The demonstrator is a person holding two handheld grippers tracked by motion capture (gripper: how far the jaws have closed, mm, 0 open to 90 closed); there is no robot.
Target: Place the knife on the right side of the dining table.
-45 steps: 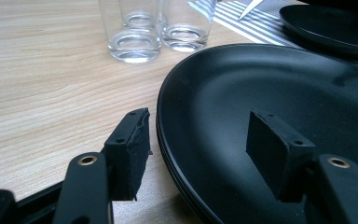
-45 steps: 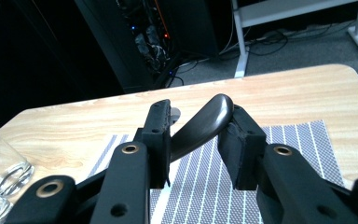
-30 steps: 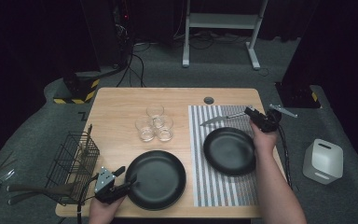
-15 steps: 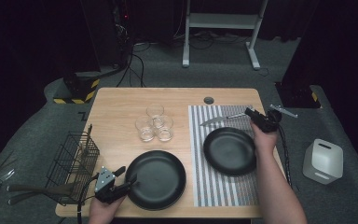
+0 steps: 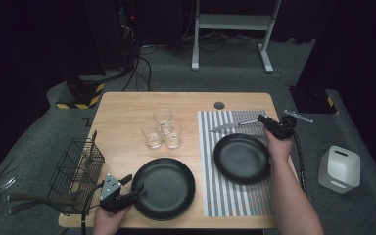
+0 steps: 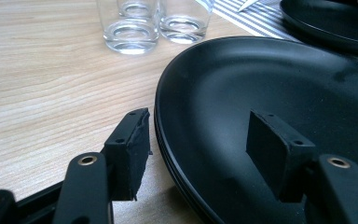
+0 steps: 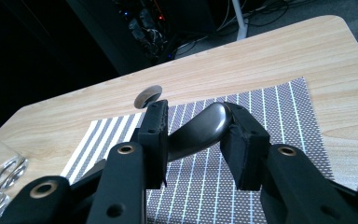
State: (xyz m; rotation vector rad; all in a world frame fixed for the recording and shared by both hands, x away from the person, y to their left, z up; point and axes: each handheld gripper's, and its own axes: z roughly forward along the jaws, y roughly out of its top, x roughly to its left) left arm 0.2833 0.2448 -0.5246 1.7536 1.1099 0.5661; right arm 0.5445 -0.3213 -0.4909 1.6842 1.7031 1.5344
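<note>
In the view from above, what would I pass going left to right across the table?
Wire basket → left gripper → near black plate → striped placemat → far black plate → right gripper, with the knife handle between its jaws.

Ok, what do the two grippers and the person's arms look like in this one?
Both grippers are black. The left gripper carries a grey three-cornered plate on top. Its jaws are flat black bars with brass-coloured rivets, ending in blocky black pads with small screw holes. The right gripper has the same build, and a dark cable trails back along the forearm. Both forearms are bare, with no sleeves in sight.
</note>
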